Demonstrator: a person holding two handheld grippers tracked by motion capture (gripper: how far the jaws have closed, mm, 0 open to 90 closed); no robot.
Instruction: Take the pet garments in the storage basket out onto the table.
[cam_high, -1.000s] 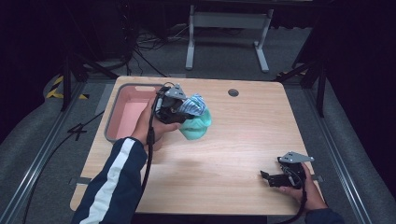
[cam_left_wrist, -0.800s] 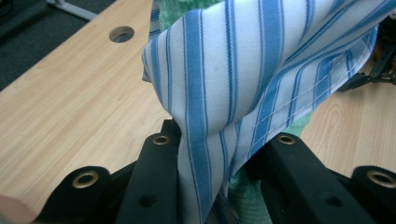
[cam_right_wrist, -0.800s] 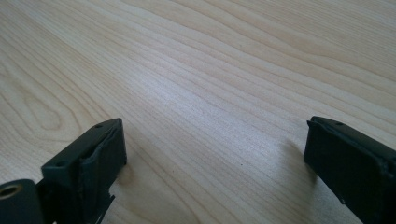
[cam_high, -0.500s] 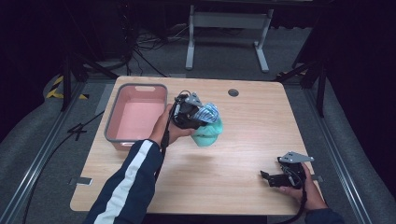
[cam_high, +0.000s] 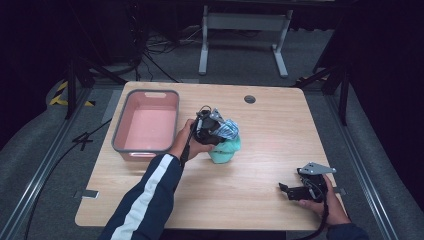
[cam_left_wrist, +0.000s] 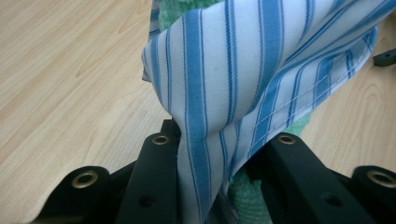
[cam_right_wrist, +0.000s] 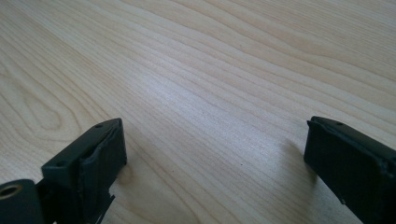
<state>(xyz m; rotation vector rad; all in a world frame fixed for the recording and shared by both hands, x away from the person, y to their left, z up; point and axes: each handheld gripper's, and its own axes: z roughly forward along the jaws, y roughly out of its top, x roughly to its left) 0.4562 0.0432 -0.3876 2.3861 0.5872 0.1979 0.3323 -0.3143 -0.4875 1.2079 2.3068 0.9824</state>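
Two tools: left tool (cam_left_wrist: 219, 154) clenched on striped cloth (cam_left_wrist: 261, 70); right tool (cam_right_wrist: 215, 154) released, resting on worktop (cam_right_wrist: 210, 60).

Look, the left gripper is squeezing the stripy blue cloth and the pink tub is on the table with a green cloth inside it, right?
Not quite: the high view shows the pink tub holds nothing; the green cloth lies on the table beside it. The left gripper does squeeze the stripy blue cloth.

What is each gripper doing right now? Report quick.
Left gripper: shut on the striped cloth.
Right gripper: open, holding nothing, over the table.
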